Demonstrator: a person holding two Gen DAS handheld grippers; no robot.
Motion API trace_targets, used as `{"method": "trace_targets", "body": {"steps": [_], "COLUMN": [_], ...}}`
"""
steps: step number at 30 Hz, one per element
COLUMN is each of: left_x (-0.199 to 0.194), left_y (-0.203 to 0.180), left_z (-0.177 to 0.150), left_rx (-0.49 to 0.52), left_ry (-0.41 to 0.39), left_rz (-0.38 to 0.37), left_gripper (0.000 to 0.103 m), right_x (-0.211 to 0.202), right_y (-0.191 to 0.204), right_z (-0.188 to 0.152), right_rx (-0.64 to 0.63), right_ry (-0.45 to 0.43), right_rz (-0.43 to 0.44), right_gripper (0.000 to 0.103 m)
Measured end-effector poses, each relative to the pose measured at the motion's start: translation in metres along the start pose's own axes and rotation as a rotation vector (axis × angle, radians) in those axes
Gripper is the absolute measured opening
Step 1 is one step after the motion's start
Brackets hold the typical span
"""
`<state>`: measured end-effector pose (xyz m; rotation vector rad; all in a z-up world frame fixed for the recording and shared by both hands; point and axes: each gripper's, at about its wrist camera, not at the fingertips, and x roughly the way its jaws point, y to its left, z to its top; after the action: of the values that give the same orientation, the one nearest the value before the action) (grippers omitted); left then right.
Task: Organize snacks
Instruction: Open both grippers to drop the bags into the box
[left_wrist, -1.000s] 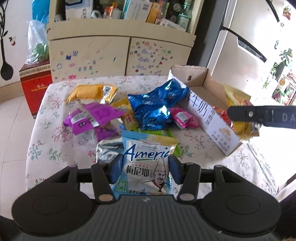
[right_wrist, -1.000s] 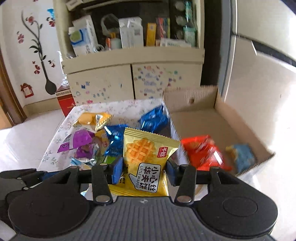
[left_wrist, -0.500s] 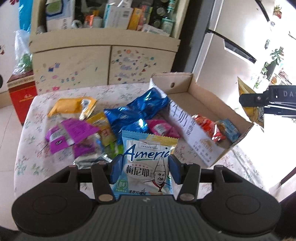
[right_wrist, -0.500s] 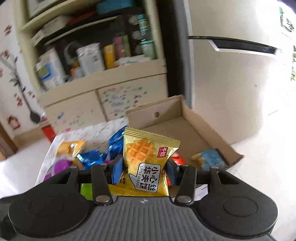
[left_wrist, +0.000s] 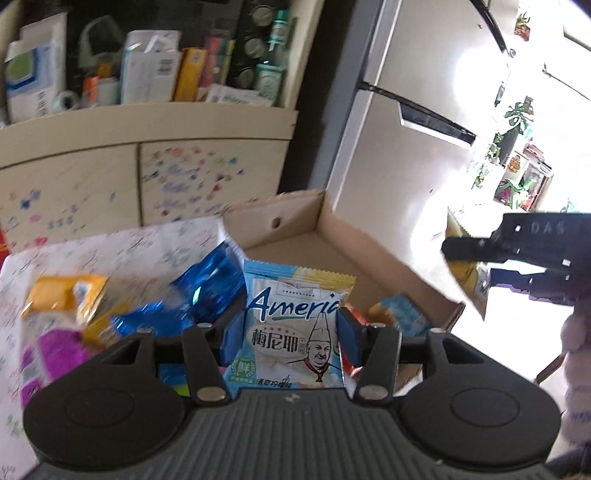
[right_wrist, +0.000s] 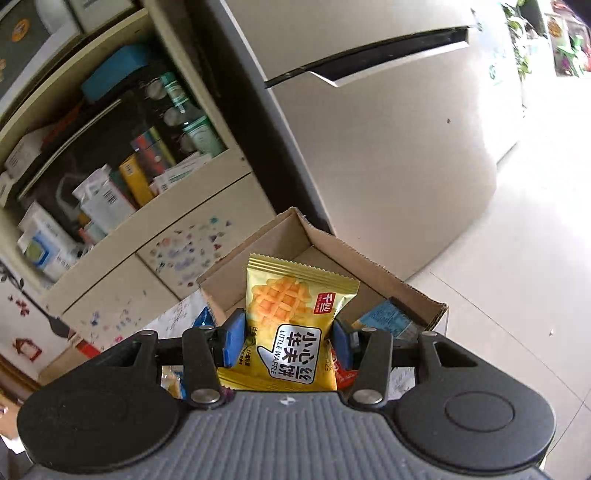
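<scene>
My left gripper (left_wrist: 290, 334) is shut on a light blue "Ameria" snack pack (left_wrist: 291, 325), held in the air in front of an open cardboard box (left_wrist: 373, 243). My right gripper (right_wrist: 286, 338) is shut on a yellow Little Waffle pack (right_wrist: 291, 317), held above the near end of the same box (right_wrist: 388, 280); it also shows in the left wrist view (left_wrist: 480, 258) at the right. Inside the box lie a red pack (left_wrist: 354, 321) and a blue-orange pack (left_wrist: 402, 314). Blue (left_wrist: 207, 291), yellow (left_wrist: 66, 295) and purple (left_wrist: 55, 350) packs lie on the floral tablecloth (left_wrist: 110, 251).
A cream cabinet (left_wrist: 147, 147) with cluttered shelves stands behind the table. A fridge (right_wrist: 369, 129) stands to the right of it. Tiled floor (right_wrist: 517, 277) lies right of the box.
Both grippers have risen and swung right toward the box with their packs still held. The right view has tilted up, now showing more fridge and floor.
</scene>
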<state>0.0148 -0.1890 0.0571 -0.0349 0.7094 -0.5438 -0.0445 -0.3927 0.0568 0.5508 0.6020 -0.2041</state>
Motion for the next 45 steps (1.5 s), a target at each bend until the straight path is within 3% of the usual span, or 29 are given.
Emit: {"method": "trace_targets", "body": {"steps": [13, 16, 18, 21, 28, 45], "left_x": [0.072, 0.082, 0.080, 0.076, 0.054, -0.013], "left_y": [-0.033, -0.034, -0.032, -0.027, -0.002, 0.101], "left_z": [0.044, 0.047, 0.047, 0.050, 0.052, 0.018], "left_rx": [0.020, 0.018, 0.012, 0.008, -0.018, -0.094], "left_ry": [0.026, 0.034, 0.022, 0.019, 0.032, 0.074], "left_rz": [-0.024, -0.020, -0.032, -0.040, -0.048, 0.089], "left_gripper": [0.052, 0.069, 0.080, 0.086, 0.089, 0.091], "right_x": [0.026, 0.029, 0.029, 0.028, 0.033, 0.044], "right_y": [-0.012, -0.017, -0.018, -0.013, -0.005, 0.052], "right_z": [0.020, 0.022, 0.023, 0.022, 0.020, -0.006], "right_rx": [0.099, 0.137, 0.149, 0.135, 0.111, -0.141], "right_ry": [0.005, 0.010, 0.012, 0.009, 0.030, 0.109], "right_rz": [-0.081, -0.089, -0.076, -0.071, -0.031, 0.088], "right_gripper": [0.055, 0.057, 0.059, 0.063, 0.064, 0.068]}}
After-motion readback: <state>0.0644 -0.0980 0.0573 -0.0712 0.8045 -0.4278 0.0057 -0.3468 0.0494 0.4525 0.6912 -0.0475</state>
